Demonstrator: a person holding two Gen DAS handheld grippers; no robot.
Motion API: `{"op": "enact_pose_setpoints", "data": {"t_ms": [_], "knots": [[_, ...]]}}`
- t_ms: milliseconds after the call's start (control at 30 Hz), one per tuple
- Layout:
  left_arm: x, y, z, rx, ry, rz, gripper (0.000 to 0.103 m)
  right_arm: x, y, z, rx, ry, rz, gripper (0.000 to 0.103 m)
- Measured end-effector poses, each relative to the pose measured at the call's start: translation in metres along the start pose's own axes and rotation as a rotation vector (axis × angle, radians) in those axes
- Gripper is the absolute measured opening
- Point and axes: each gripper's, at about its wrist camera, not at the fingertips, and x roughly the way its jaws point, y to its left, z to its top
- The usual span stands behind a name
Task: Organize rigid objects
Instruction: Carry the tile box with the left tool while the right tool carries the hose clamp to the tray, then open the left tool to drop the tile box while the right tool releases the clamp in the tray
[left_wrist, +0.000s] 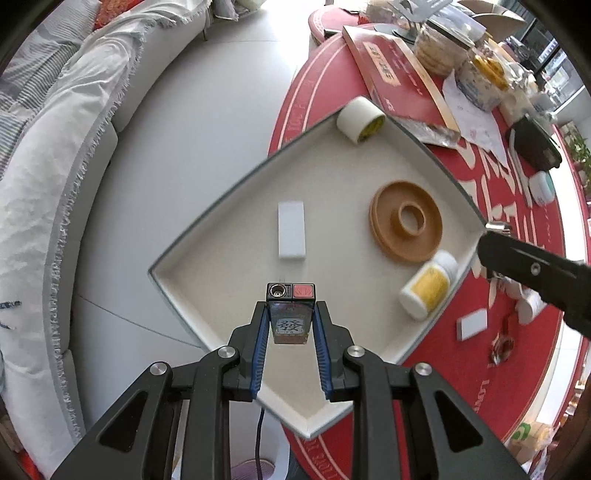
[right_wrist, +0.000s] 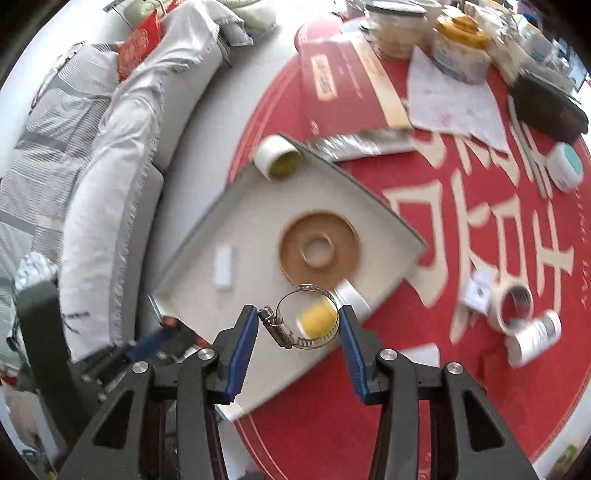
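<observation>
Left fingers (left_wrist: 290, 314) pinch a lighter (left_wrist: 291, 312); right fingers (right_wrist: 298, 319) seemingly grip a hose clamp (right_wrist: 301, 319) above the tray (right_wrist: 258, 206).

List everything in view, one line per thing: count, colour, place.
tray: 1, off-white, on the table's near edge
table: 1, red cover with cream characters
wooden ring: 1, tan, in the tray
white block: 1, white, in the tray
yellow-label bottle: 1, white and yellow, lying in the tray's right corner
tape roll: 1, cream, at the tray's far corner
red box: 1, red and gold, beyond the tray
masking tape: 1, cream, on the table right of the tray
sofa: 1, white throw, left
lighter: 1, dark, in the left gripper
hose clamp: 1, silver, between the right gripper fingers
</observation>
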Motion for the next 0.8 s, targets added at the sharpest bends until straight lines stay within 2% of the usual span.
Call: {"op": "enact_pose_setpoints", "data": {"t_ms": [200, 500, 800], "knots": [[0.017, 0.000, 0.009, -0.016, 0.016, 0.010, 0.026, 0.020, 0.014, 0.012, 0.015, 0.033, 0.007, 0.046], [0.038, 0.000, 0.007, -0.029, 0.062, 0.027, 0.026, 0.034, 0.006, 0.011, 0.029, 0.080, -0.006, 0.046], [0.048, -0.003, 0.010, -0.025, 0.078, 0.035, 0.026, 0.044, 0.010, 0.016, 0.021, 0.089, -0.020, 0.047]]}}
